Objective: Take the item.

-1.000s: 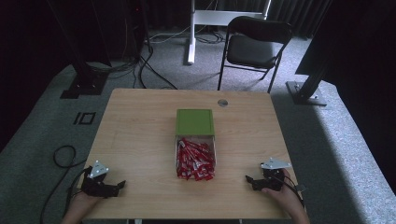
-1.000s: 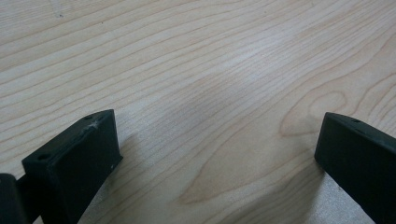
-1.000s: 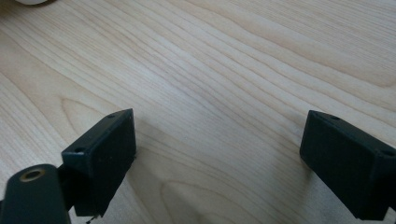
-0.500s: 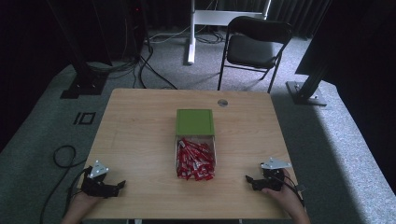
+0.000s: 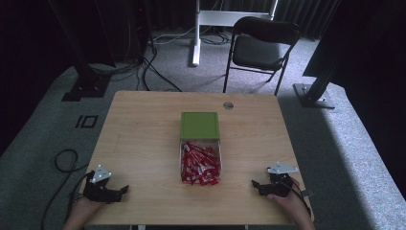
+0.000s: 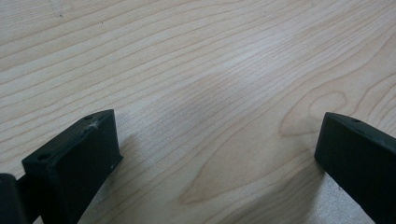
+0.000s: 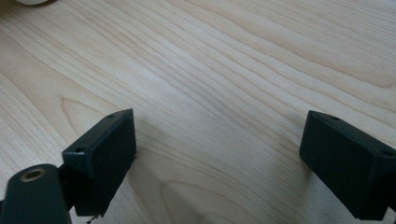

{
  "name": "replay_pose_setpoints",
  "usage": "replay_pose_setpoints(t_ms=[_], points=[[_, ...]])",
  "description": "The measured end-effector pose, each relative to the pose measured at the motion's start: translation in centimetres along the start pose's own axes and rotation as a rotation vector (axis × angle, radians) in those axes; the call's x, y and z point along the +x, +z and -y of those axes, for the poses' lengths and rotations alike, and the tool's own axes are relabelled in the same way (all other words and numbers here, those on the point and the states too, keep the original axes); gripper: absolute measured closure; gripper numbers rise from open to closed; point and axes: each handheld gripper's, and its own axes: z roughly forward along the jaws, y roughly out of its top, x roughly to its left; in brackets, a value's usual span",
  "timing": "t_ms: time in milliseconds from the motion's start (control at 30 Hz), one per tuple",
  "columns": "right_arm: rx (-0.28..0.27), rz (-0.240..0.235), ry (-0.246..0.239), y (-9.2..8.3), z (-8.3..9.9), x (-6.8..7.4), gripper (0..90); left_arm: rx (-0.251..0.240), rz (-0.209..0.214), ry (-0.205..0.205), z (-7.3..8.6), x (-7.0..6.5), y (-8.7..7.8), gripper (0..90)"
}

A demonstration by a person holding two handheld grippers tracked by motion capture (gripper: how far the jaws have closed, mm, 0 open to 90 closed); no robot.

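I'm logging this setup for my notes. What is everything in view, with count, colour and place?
Table: one, light wood, centre.
Lid: one, green, table middle, at the far end of the box.
Box: one, clear, mid-table, full of packets.
Packets: many, red, heaped in the box.
Grommet: one, grey, far table edge.
Folding chair: one, black, floor beyond the table.
Left gripper: one, black, near-left table corner, open.
Right gripper: one, black, near-right table corner, open.

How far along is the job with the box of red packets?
Done: nothing visible; the red packets lie in the clear box, green lid beside it. In hand: nothing; left gripper and right gripper rest open on the table. Everything remains.
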Motion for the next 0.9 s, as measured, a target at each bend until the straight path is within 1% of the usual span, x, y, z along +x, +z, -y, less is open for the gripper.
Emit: replay_pose_setpoints(t_ms=[67,133,167,233,333,367,400,433,467,500,533,567,633,767,833,900], points=[[0.000,0.001,-0.002,0.0,0.0,0.0,11.7,0.000,0.000,0.000,0.0,0.0,0.0,0.8],[-0.006,-0.011,-0.010,-0.1,0.0,0.0,14.0,0.000,0.000,0.000,0.0,0.0,0.0,0.8],[-0.009,-0.014,-0.017,-0.1,0.0,0.1,15.9,0.000,0.000,0.000,0.0,0.0,0.0,0.8],[-0.018,-0.039,-0.043,-0.2,0.1,0.2,22.8,0.000,0.000,0.000,0.0,0.0,0.0,0.8],[-0.032,-0.042,-0.050,-0.3,0.1,0.3,23.5,0.000,0.000,0.000,0.0,0.0,0.0,0.7],[-0.048,-0.040,-0.044,-0.4,0.1,0.3,20.8,0.000,0.000,0.000,0.0,0.0,0.0,0.7],[-0.064,-0.038,-0.021,-0.5,0.0,0.3,20.1,0.000,0.000,0.000,0.0,0.0,0.0,0.8],[-0.065,-0.047,-0.004,-0.6,-0.1,0.2,20.7,0.000,0.000,0.000,0.0,0.0,0.0,0.8],[-0.067,-0.048,-0.005,-0.8,-0.4,0.3,20.7,0.000,0.000,0.000,0.0,0.0,0.0,0.7],[-0.067,-0.040,-0.004,-1.0,-0.7,0.4,20.6,0.000,0.000,0.000,0.0,0.0,0.0,0.8],[-0.067,-0.040,0.009,-1.3,-1.0,0.4,20.6,0.000,0.000,0.000,0.0,0.0,0.0,0.8],[-0.074,-0.051,0.019,-1.5,-1.4,0.5,20.7,0.000,0.000,0.000,0.0,0.0,0.0,0.7],[-0.102,-0.069,0.015,-2.1,-2.1,0.7,20.7,0.000,0.000,0.000,0.0,0.0,0.0,0.7],[-0.145,-0.078,0.010,-2.9,-3.7,1.1,20.7,0.000,0.000,0.000,0.0,0.0,0.0,0.7],[-0.167,-0.084,0.017,-3.3,-4.5,1.3,20.2,0.000,0.000,0.000,0.0,0.0,0.0,0.7],[-0.189,-0.091,0.009,-3.6,-5.3,1.6,19.8,0.000,0.000,0.000,0.0,0.0,0.0,0.8]])
